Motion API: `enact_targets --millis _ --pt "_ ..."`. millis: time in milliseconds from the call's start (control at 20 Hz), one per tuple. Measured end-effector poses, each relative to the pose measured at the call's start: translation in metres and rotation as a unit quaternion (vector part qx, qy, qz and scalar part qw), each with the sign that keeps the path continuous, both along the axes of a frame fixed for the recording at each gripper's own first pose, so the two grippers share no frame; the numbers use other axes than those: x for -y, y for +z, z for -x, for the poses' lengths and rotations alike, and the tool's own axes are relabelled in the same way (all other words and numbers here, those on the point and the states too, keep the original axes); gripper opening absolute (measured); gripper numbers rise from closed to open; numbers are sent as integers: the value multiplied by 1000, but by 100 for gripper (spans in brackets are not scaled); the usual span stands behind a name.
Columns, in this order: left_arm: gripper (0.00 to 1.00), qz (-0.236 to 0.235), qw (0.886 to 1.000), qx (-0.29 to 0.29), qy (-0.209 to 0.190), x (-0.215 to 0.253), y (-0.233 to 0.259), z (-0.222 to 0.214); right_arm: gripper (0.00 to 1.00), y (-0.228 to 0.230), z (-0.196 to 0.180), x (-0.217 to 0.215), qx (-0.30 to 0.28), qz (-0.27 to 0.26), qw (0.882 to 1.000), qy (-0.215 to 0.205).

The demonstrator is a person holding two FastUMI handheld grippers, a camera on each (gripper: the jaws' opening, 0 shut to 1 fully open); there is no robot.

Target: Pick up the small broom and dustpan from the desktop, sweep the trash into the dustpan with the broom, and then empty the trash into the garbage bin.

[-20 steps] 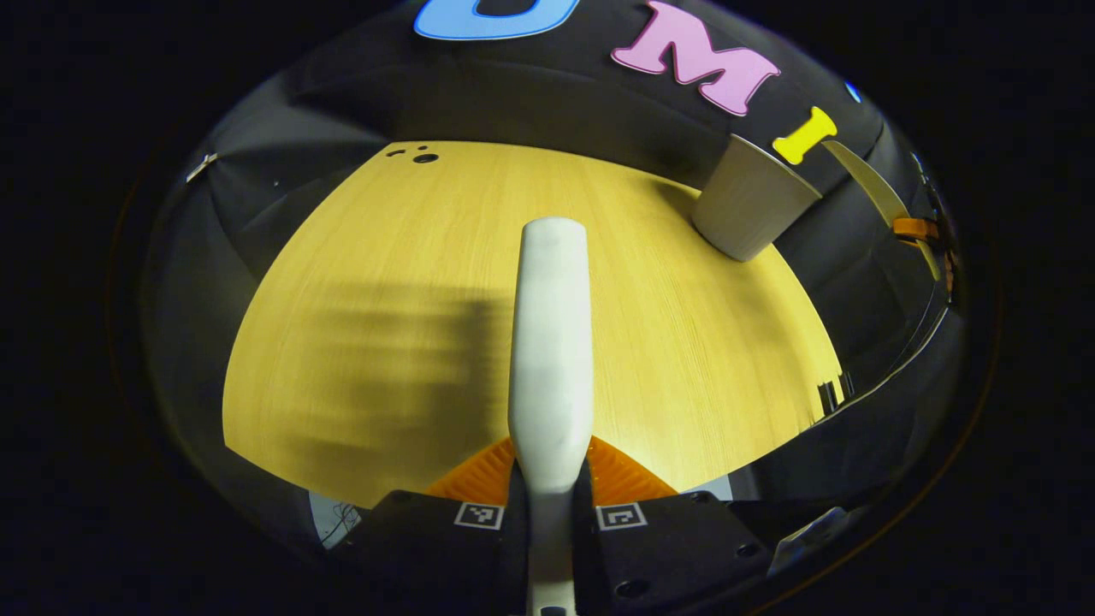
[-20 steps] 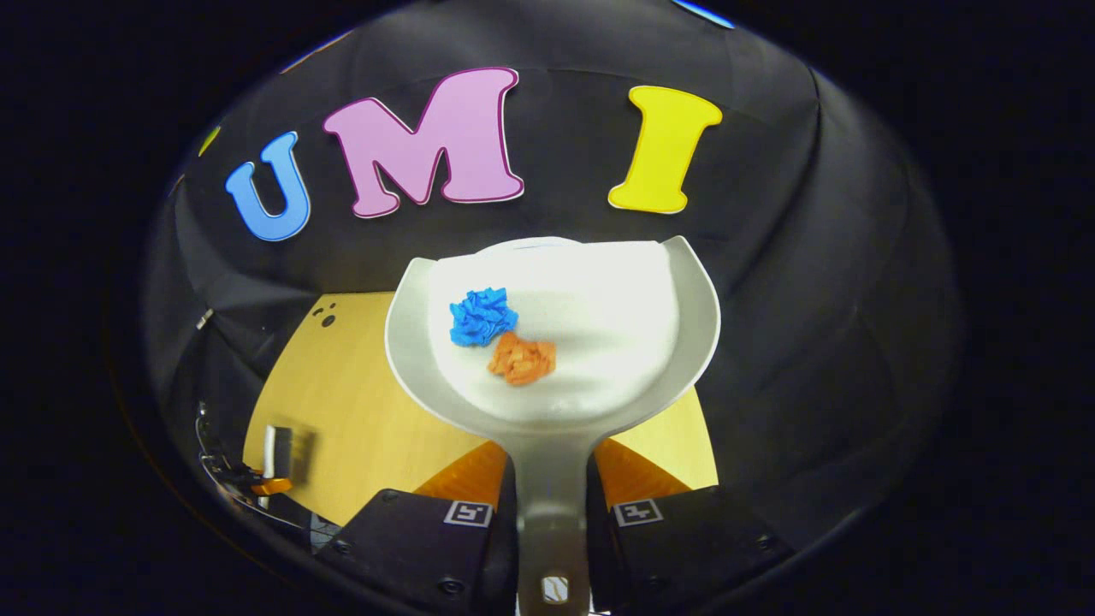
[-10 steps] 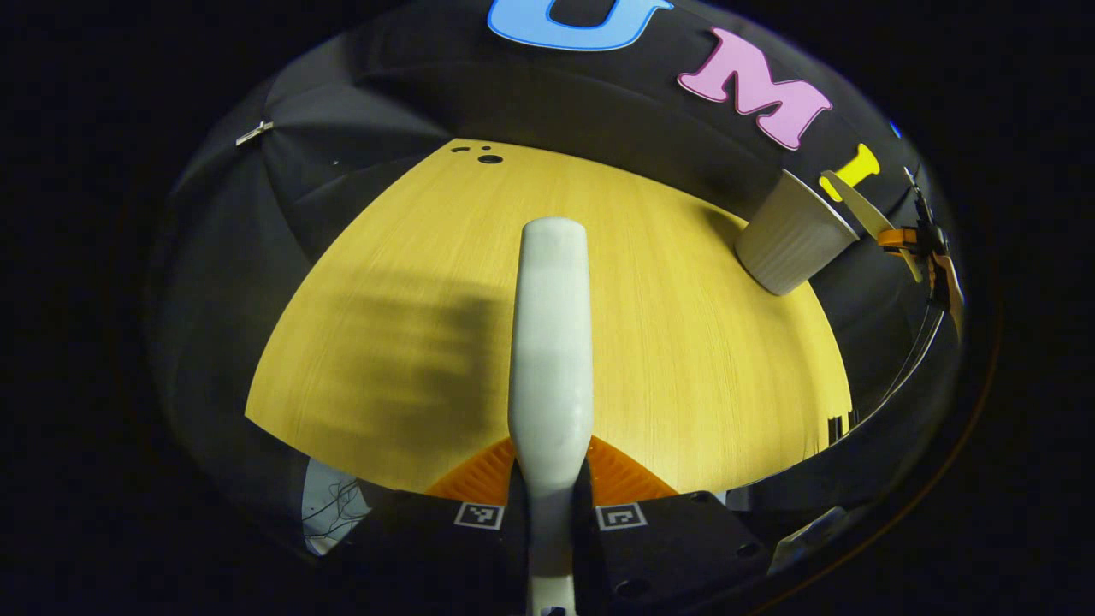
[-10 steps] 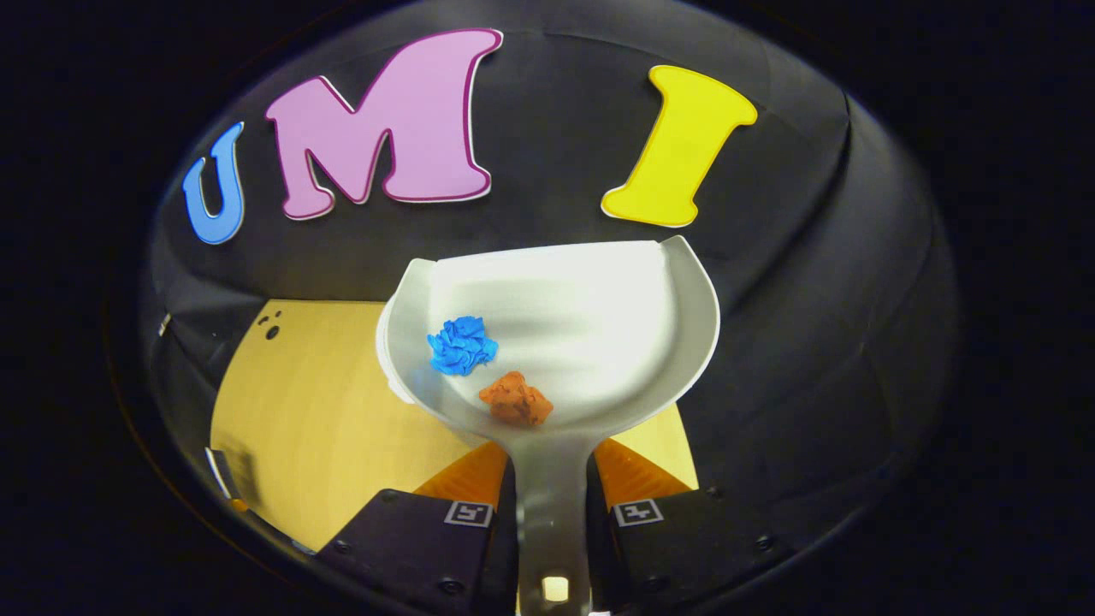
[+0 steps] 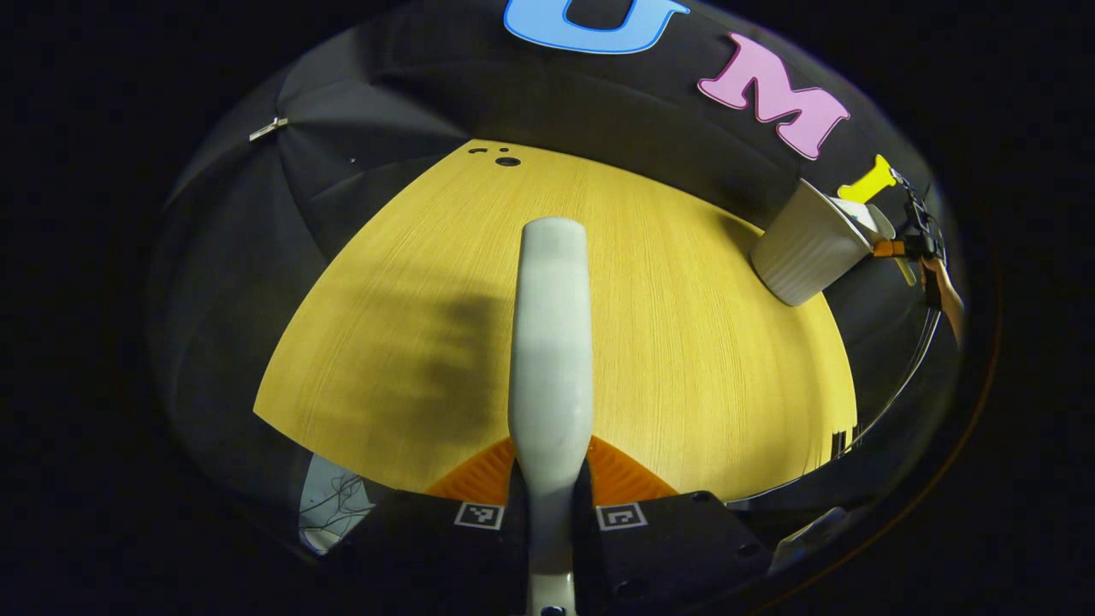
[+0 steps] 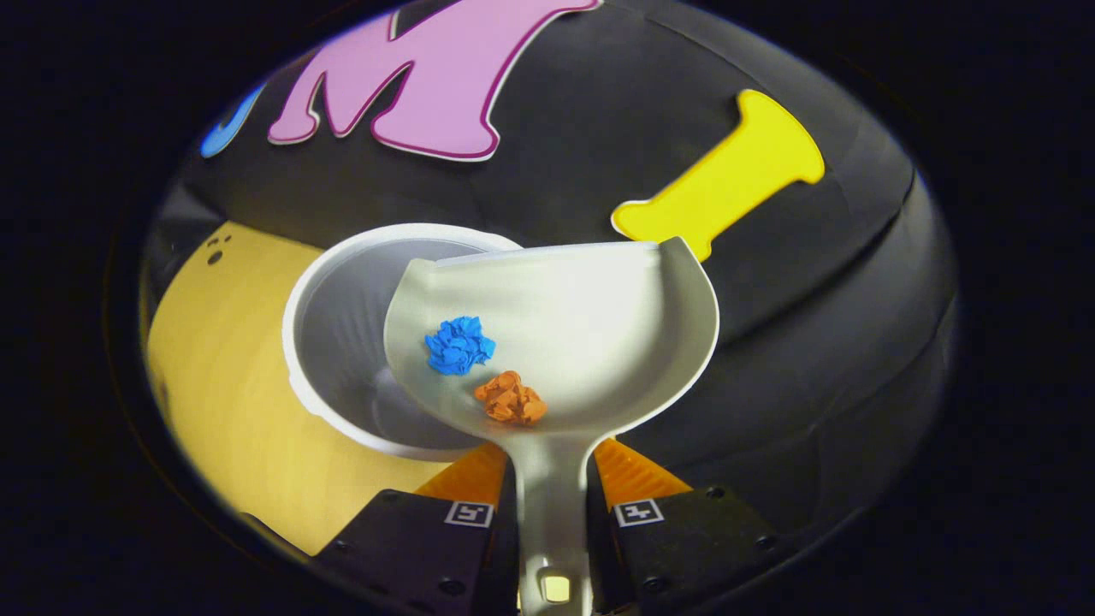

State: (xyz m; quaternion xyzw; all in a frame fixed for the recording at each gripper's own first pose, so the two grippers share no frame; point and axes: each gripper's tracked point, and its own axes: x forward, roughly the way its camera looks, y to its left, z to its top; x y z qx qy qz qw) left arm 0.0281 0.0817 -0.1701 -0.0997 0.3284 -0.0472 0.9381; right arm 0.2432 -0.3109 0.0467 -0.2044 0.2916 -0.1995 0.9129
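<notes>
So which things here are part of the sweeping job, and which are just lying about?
Part of the job:
- dustpan, held by the right gripper
- blue scrap and orange scrap lying in the dustpan
- white bin, just under the dustpan
- broom handle, held by the left gripper

Just there:
- wooden tabletop
- small holes at its far edge

The desktop (image 5: 684, 342) lies bare and passable, with the garbage bin (image 5: 808, 248) alone at its far corner.

A yellow wood-grain table (image 5: 684, 359) is standing against black cloth walls (image 5: 282, 222), soft shadows lying across its lit surface.
</notes>
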Motion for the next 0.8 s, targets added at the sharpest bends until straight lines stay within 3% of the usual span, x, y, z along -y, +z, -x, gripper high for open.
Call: enact_targets --millis 200,300,450,800 --pt "25 4 1000 1 -3 7 6 -13 36 8 0 1 -17 95 995 15" --pt "25 -11 1000 -3 -2 5 7 -15 31 9 1 4 -22 110 993 20" --pt "25 -3 1000 0 0 6 12 -20 36 10 1 5 -30 139 990 19" --pt "25 -7 1000 -6 1 5 15 -14 36 26 -2 2 -57 274 959 35"
